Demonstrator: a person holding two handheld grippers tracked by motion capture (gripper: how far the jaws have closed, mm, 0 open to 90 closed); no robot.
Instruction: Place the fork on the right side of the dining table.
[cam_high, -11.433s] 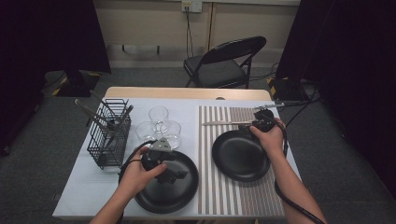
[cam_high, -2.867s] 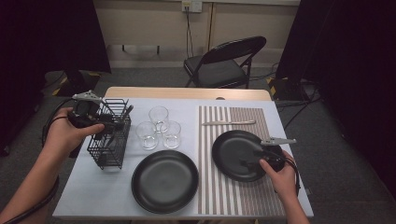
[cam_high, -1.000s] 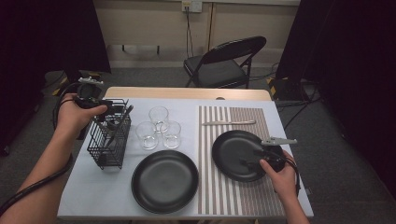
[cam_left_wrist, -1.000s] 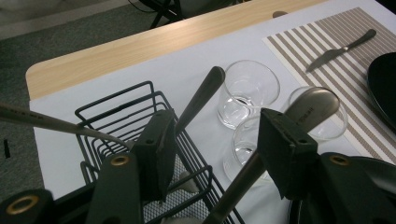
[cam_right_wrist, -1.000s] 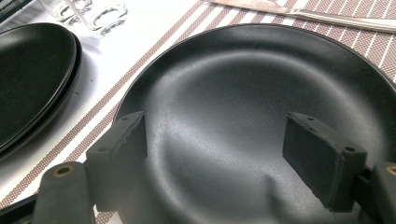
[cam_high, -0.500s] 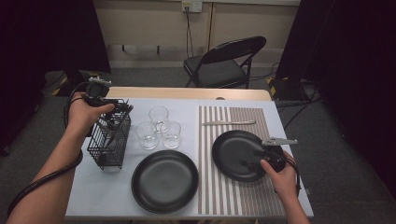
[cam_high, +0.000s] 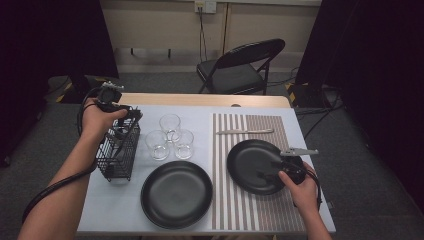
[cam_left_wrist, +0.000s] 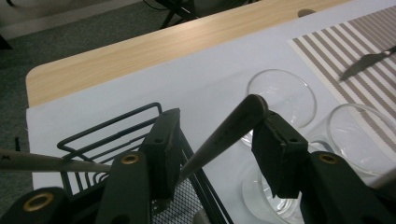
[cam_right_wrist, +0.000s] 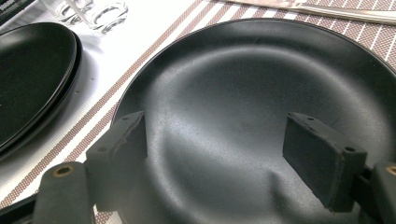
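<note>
The dark utensil handle leans up out of the wire cutlery basket at the desk's left end, its rounded tip slanting between the pads of the left gripper. That gripper's jaws have just been closing around the handle; they are half apart, the handle's tip touching or nearly touching the right pad, the lower shaft near the left one, and no firm clamp shows yet. A second, paler handle lies off to the left, outside the jaws.

To do this well, I'd judge the person should square the gripper to the slanted handle so both pads meet its flat sides together, then finish closing before any lift. Because it leans, a one-sided touch could push it sideways against the basket wires. Draw it out along its own slant, not straight up, so the head doesn't snag in the mesh. The three glasses stand just beside the basket, so keep the swing clear of them.

Across the desk, the right gripper hangs wide apart over the black plate on the striped mat, gripping nothing; a knife lies beyond. A second black plate sits nearer the middle.
</note>
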